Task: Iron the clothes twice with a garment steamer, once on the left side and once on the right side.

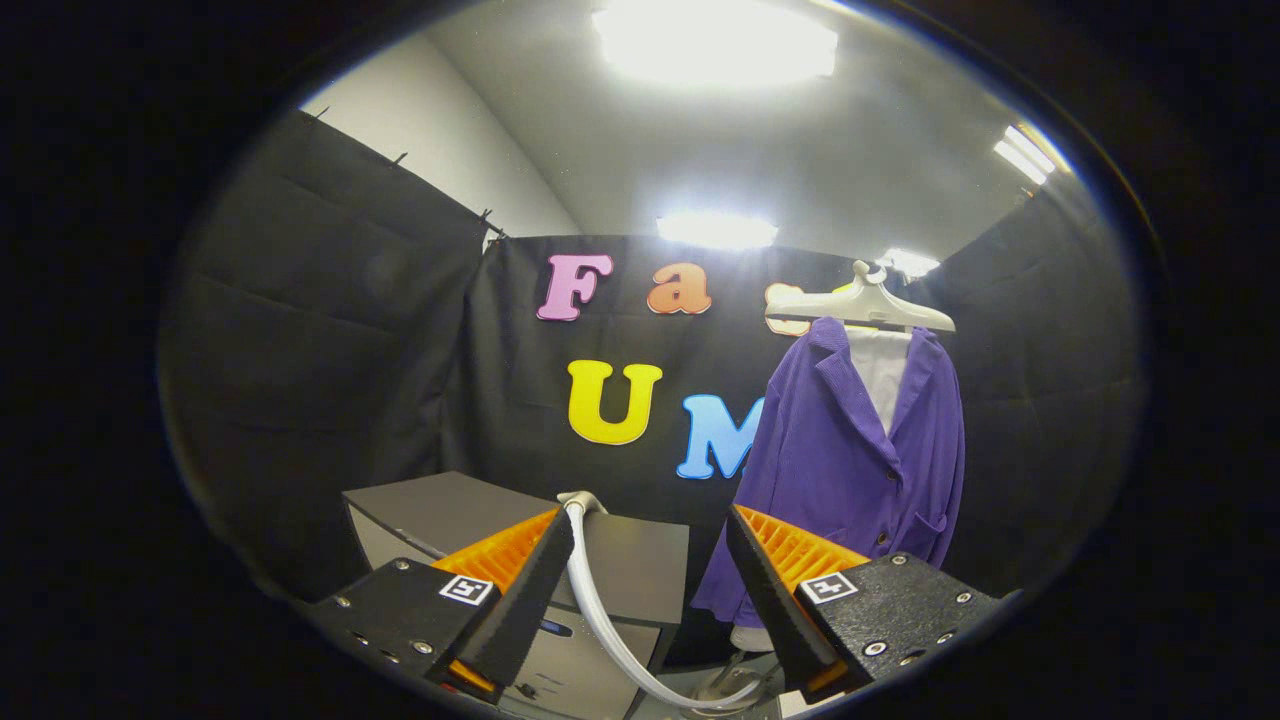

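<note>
While the purple jacket (pixel 850 460) hangs on a white hanger (pixel 862 303) at about 2 o'clock beyond the gripper (pixel 650 585), a white hose (pixel 605 620) curves down between the fingers, touching neither as far as I can see. Gripper's spread wide, holding nothing. Grey box (pixel 450 515) sits just past the left finger at 10 o'clock, with the hose's top end at its back edge.

The jacket (pixel 850 450) was purple ribbed cloth on a smooth plastic hanger (pixel 865 305); the open gripper (pixel 650 560) fingers' pads were matt black
</note>
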`<state>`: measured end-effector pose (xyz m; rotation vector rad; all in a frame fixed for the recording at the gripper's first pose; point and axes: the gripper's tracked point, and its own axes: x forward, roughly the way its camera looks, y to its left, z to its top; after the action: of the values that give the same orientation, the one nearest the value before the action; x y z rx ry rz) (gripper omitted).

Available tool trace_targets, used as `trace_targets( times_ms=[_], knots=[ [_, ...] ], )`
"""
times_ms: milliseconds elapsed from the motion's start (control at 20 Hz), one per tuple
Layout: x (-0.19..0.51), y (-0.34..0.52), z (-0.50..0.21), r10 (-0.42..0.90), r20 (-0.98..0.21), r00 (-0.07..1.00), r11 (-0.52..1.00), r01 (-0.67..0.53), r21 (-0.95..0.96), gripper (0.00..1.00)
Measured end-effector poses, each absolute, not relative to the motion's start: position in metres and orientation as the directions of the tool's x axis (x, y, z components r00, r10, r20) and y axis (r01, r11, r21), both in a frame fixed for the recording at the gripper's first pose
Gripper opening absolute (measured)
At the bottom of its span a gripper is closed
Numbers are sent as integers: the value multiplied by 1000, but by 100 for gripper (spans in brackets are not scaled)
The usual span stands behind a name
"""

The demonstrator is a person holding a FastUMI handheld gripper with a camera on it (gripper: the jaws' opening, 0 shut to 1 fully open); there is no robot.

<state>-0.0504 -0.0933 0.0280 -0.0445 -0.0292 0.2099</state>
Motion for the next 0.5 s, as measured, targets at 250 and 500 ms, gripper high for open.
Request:
trace_targets(
  times_ms=[250, 500],
  knots=[
    [-82, -113, 22, 282, 16, 959, 958, -280, -66, 95],
    [-93, -124, 26, 299, 9, 954, 954, -300, 27, 95]
  ],
)
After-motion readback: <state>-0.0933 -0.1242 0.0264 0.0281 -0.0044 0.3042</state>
